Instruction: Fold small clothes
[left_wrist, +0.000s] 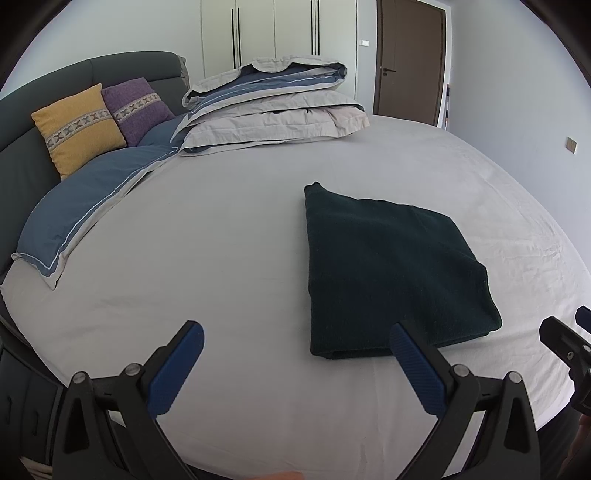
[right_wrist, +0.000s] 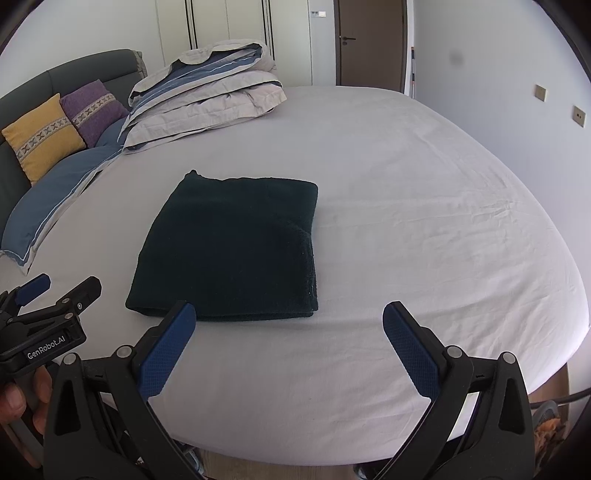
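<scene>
Left gripper (left_wrist: 295, 362) spread wide, holding nothing, above bare sheet at the near edge of the bed (left_wrist: 229, 236). Right gripper (right_wrist: 290, 339) likewise spread and empty, its left finger overlapping the near edge of the dark green folded garment (right_wrist: 236, 243). Garment lies flat mid-bed, rough rectangle, one far corner poking out. Open sheet to its right and front. Folded duvet (right_wrist: 207, 99) and pillows far left. Garment type not discernible.

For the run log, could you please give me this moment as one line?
dark green garment: folded, flat on bed sheet | left gripper: open, empty | right gripper: open, empty | both short of garment
</scene>
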